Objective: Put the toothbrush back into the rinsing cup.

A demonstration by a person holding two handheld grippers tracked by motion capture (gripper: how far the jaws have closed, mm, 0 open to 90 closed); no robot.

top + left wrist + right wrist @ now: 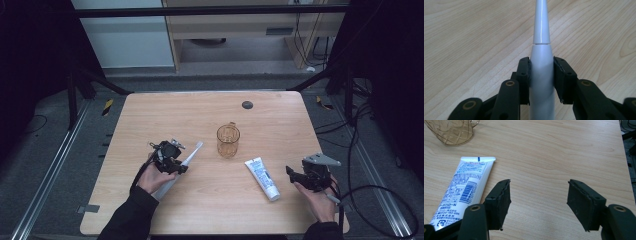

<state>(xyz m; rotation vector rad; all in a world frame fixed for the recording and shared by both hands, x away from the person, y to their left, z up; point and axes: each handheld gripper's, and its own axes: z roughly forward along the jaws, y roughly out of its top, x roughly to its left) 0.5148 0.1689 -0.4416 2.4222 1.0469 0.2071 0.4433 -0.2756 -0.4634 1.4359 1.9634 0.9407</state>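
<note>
A white electric toothbrush (186, 160) lies slanted on the wooden table, left of centre. My left gripper (175, 165) is shut on its handle; in the left gripper view both pads (524, 75) press the white toothbrush (541, 72), whose neck points away. A white and blue toothpaste tube (262, 178) lies right of centre. My right gripper (291, 173) stands open just right of the tube, with bare table between its jaws. In the right gripper view the tube (464, 190) lies left of my right gripper (539, 205). An amber glass cup (228, 140) stands upright mid-table.
A small dark round disc (247, 104) is set in the table near the far edge. The cup (455, 131) shows at the top left of the right gripper view. Cables trail over the floor to the right of the table (310, 130).
</note>
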